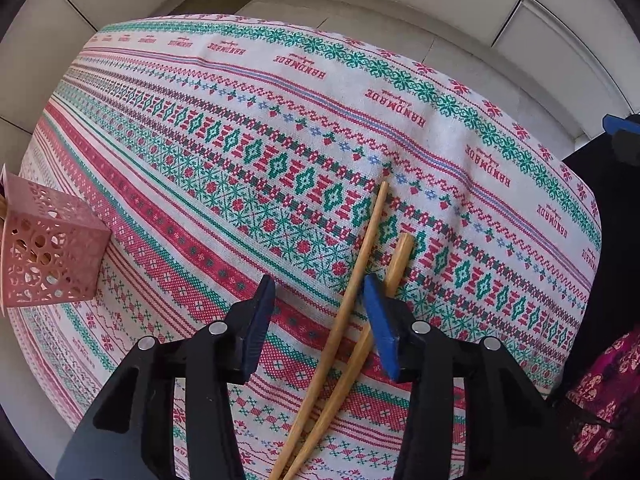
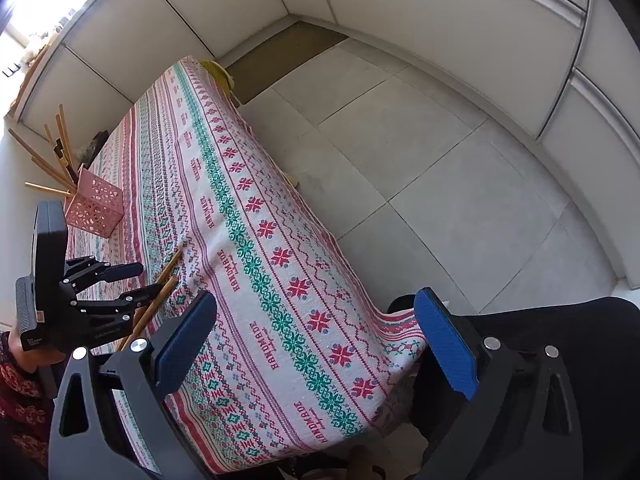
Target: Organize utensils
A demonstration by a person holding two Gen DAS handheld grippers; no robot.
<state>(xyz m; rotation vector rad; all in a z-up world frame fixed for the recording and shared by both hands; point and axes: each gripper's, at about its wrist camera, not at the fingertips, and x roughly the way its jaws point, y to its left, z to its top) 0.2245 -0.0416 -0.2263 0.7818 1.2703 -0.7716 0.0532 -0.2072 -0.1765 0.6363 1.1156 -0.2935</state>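
Note:
Two wooden utensils lie side by side on the patterned tablecloth: a long thin stick (image 1: 352, 280) and a thicker curved handle (image 1: 400, 256). My left gripper (image 1: 320, 320) points down over them, open. The thin stick sits in the gap, touching neither pad, and the thicker handle passes under the right finger (image 1: 380, 324). A pink perforated holder (image 1: 48, 248) stands far to the left. In the right wrist view the holder (image 2: 94, 204) has several wooden utensils (image 2: 52, 160) in it. There the left gripper (image 2: 148, 280) hovers over the two utensils (image 2: 164, 284). My right gripper (image 2: 316, 344) is open and holds nothing, above the table's near corner.
The cloth-covered table (image 2: 280, 240) is long and narrow, with the cloth hanging over its edge. Grey tiled floor (image 2: 440, 160) and white cabinet fronts (image 2: 400, 0) lie beyond. A person's dark trouser leg (image 2: 540, 320) and patterned sleeve (image 2: 20, 392) are close by.

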